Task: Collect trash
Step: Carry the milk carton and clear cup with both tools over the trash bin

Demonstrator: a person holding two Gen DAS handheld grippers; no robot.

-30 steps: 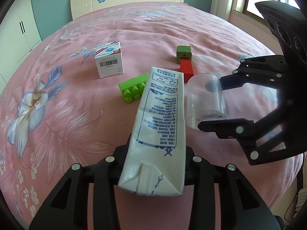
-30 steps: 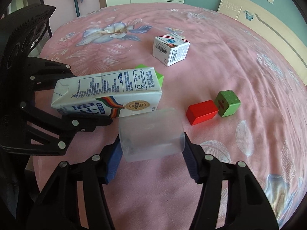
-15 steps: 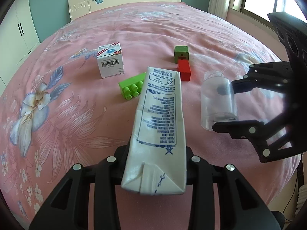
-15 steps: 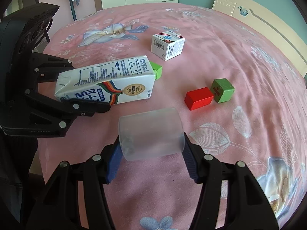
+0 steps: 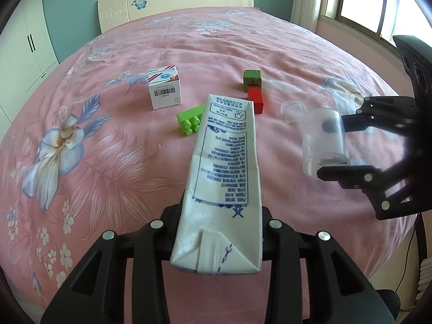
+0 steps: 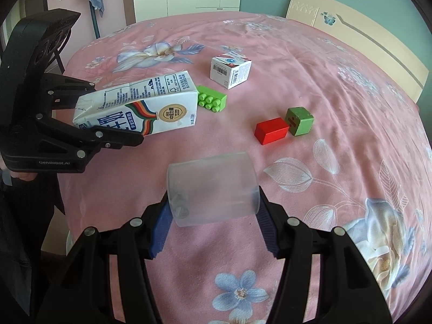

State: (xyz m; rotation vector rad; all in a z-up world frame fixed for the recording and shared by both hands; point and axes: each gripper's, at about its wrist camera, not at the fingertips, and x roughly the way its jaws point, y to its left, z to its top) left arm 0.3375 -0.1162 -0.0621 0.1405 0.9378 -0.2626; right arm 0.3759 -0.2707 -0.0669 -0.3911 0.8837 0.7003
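My left gripper (image 5: pixel 220 216) is shut on a white milk carton (image 5: pixel 225 167) and holds it lying lengthwise above the pink bed; the carton also shows in the right wrist view (image 6: pixel 140 110), with the left gripper (image 6: pixel 108 113) at the left. My right gripper (image 6: pixel 213 205) is shut on a clear plastic cup (image 6: pixel 213 186), held on its side above the bed; the cup shows at the right of the left wrist view (image 5: pixel 324 140) between the right gripper's fingers (image 5: pixel 348 174). A small white barcoded box (image 5: pixel 164 90) (image 6: pixel 230 69) stands on the bed.
A green toy brick (image 5: pixel 189 120) (image 6: pixel 212 100), a red block (image 5: pixel 255 98) (image 6: pixel 271 130) and a green cube (image 5: pixel 252 79) (image 6: pixel 299 121) lie on the floral bedspread (image 5: pixel 108 162). A headboard (image 5: pixel 175 2) is at the far end, wardrobes at the side.
Both grippers have lifted and drawn back from the bed's middle with their objects. The cup and carton have moved apart; the items on the bed look farther away.
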